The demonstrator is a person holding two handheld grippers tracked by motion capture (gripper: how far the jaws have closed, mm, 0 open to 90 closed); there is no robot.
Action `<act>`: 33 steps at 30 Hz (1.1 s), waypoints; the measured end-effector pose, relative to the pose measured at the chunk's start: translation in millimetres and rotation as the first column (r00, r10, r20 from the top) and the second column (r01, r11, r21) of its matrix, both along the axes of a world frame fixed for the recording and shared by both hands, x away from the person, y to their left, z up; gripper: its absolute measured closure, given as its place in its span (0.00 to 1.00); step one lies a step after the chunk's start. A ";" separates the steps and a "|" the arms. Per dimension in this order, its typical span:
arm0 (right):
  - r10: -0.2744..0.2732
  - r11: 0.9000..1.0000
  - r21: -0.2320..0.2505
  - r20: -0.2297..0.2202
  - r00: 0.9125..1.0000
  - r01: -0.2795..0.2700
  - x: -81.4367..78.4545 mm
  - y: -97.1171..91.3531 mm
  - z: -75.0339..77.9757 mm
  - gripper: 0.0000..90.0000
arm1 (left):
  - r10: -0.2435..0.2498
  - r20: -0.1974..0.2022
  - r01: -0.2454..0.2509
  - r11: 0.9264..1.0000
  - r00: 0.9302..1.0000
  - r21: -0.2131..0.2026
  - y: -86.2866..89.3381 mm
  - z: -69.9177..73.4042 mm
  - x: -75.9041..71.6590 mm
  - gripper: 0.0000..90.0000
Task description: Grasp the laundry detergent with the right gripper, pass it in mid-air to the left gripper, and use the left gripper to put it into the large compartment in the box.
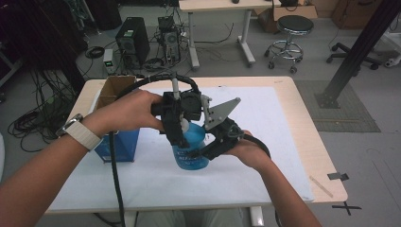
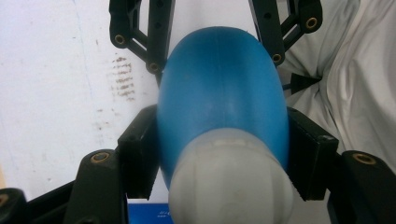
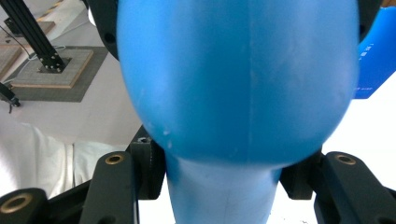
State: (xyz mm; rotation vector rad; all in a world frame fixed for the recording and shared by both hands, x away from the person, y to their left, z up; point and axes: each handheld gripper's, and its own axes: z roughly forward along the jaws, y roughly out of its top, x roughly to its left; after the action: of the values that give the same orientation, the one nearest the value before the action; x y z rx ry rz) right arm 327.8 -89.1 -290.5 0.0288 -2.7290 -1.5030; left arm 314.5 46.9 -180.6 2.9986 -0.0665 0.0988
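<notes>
The blue bottle (image 1: 191,150) stands at the table's (image 1: 283,142) centre; the left gripper (image 1: 176,124) clamps it from ten o'clock, near the white cap (image 2: 231,182); the right gripper (image 1: 213,142) clamps it from three o'clock.

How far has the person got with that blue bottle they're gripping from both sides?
Done so far: the blue bottle is off its stand on the white table, and both tools are clamped on it. In hand: the left tool grips up by the pale cap, while the right tool squeezes the narrower part of the body. Left: probably twisting the cap, which is still on.
</notes>
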 end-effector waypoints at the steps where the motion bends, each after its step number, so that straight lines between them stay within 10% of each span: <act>1: -0.001 1.000 0.000 0.003 1.000 0.001 -0.1 0.0 0.2 0.49 | -0.001 0.002 0.001 1.000 1.000 0.001 -0.2 0.4 -0.3 0.42; 12: 0.009 0.999 0.032 0.014 1.000 -0.010 -1.6 -2.4 5.4 0.38 | -0.003 -0.001 0.003 1.000 1.000 -0.013 2.3 8.2 -2.6 0.42; 22: -0.066 0.997 -0.036 -0.107 0.992 0.063 2.5 -46.3 0.9 0.12 | 0.058 0.005 -0.058 0.998 0.998 -0.001 12.6 15.5 0.0 0.42; 29: -0.164 0.979 -0.139 -0.090 0.982 0.151 -3.1 -79.4 10.9 0.07 | 0.141 0.036 -0.141 0.990 0.989 0.003 19.1 30.6 4.5 0.42; 33: -0.216 0.946 -0.254 -0.037 0.976 0.200 -6.3 -90.2 19.1 0.04 | 0.176 0.046 -0.176 0.984 0.983 -0.004 22.4 38.6 6.5 0.42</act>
State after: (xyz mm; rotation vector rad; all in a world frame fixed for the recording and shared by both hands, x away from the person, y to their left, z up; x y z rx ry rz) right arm 321.5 -179.3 -271.4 -0.3174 -2.9209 -1.1606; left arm 321.0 69.3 -142.1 2.9967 0.1949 0.1873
